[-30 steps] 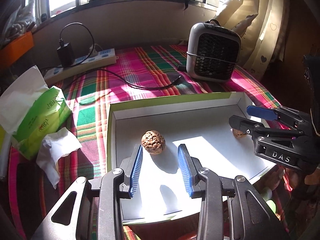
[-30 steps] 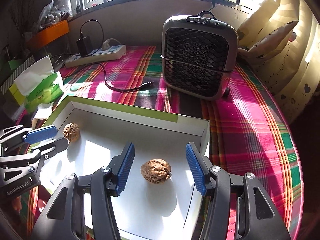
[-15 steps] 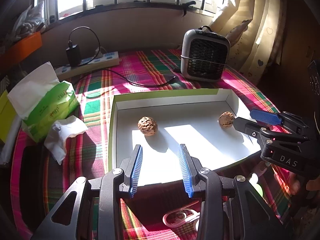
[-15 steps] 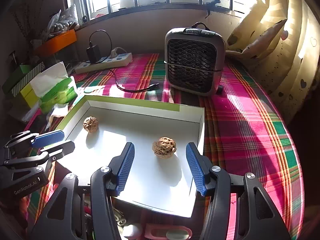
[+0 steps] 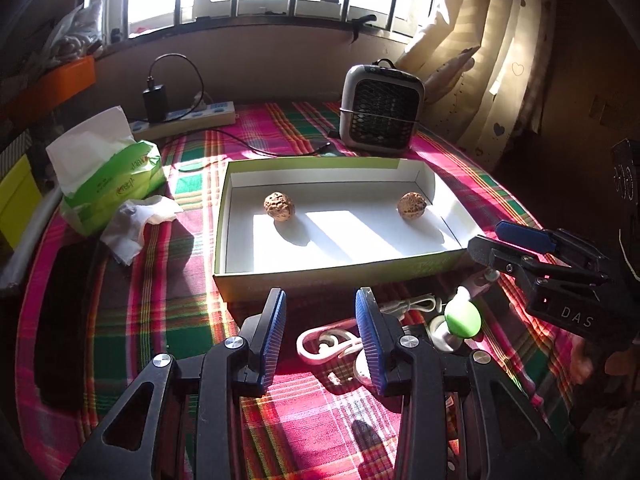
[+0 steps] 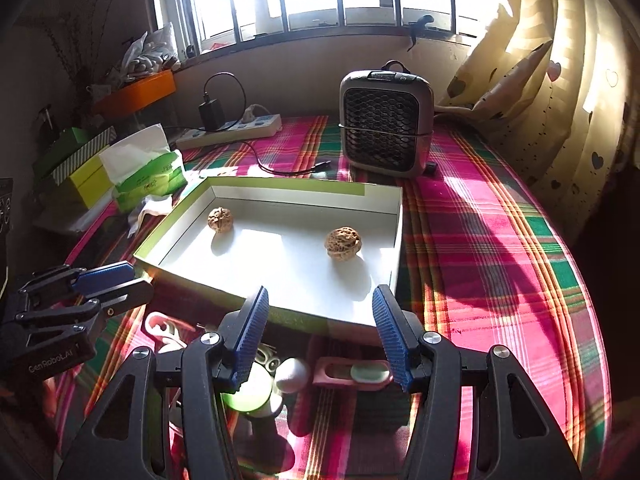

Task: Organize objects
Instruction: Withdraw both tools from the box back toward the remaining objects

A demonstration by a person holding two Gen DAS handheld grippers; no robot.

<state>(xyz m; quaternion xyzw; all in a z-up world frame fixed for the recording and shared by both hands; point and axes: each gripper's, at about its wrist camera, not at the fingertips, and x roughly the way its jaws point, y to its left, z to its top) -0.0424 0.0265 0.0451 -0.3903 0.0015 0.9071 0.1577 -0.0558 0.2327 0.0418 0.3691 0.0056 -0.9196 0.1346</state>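
Note:
A shallow white box with green rim (image 5: pixel 320 276) (image 6: pixel 276 190) lies on the plaid cloth. Two walnuts sit inside it: one at the left (image 5: pixel 279 207) (image 6: pixel 220 219), one at the right (image 5: pixel 412 205) (image 6: pixel 343 243). My left gripper (image 5: pixel 320 334) is open and empty, in front of the box's near wall. My right gripper (image 6: pixel 318 332) is open and empty, also in front of the box; it shows in the left wrist view (image 5: pixel 504 240). Small items lie before the box: a white hook (image 5: pixel 324 346), a green-capped piece (image 5: pixel 462 320) (image 6: pixel 246 394), a pink holder (image 6: pixel 352 372).
A small grey fan heater (image 5: pixel 380 110) (image 6: pixel 386 118) stands behind the box. A power strip with charger (image 5: pixel 184 120) and black cable lie at the back. A green tissue pack (image 5: pixel 112 184) and crumpled tissue (image 5: pixel 136 222) are at the left. Curtains hang at the right.
Both grippers have pulled back and up from inside the box, leaving one walnut each in it. The small items in front of the box have come into view.

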